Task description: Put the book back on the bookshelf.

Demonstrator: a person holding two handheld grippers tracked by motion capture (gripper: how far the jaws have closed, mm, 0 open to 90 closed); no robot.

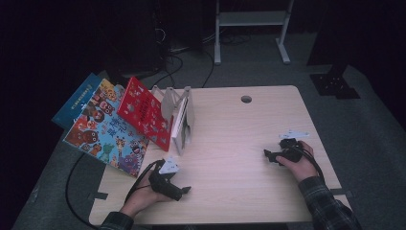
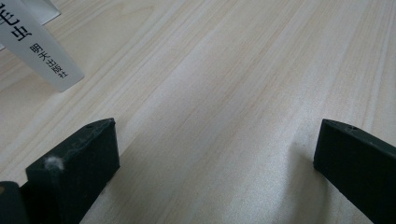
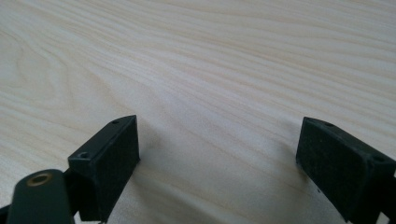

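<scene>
On worktop (image 1: 239,129), both grippers resting, fingers spread wide, gripping nothing. Books (image 1: 178,122) standing in rack at far left; left gripper (image 1: 184,190) sitting nearer, books lying ahead-left; right gripper (image 1: 268,154) well apart.

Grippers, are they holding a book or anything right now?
Nothing is held. The left gripper and the right gripper both have open jaws with bare table between them; the books stand apart.

Dim room, grey floor (image 1: 373,124), perhaps a white stand (image 1: 251,28) behind.
</scene>
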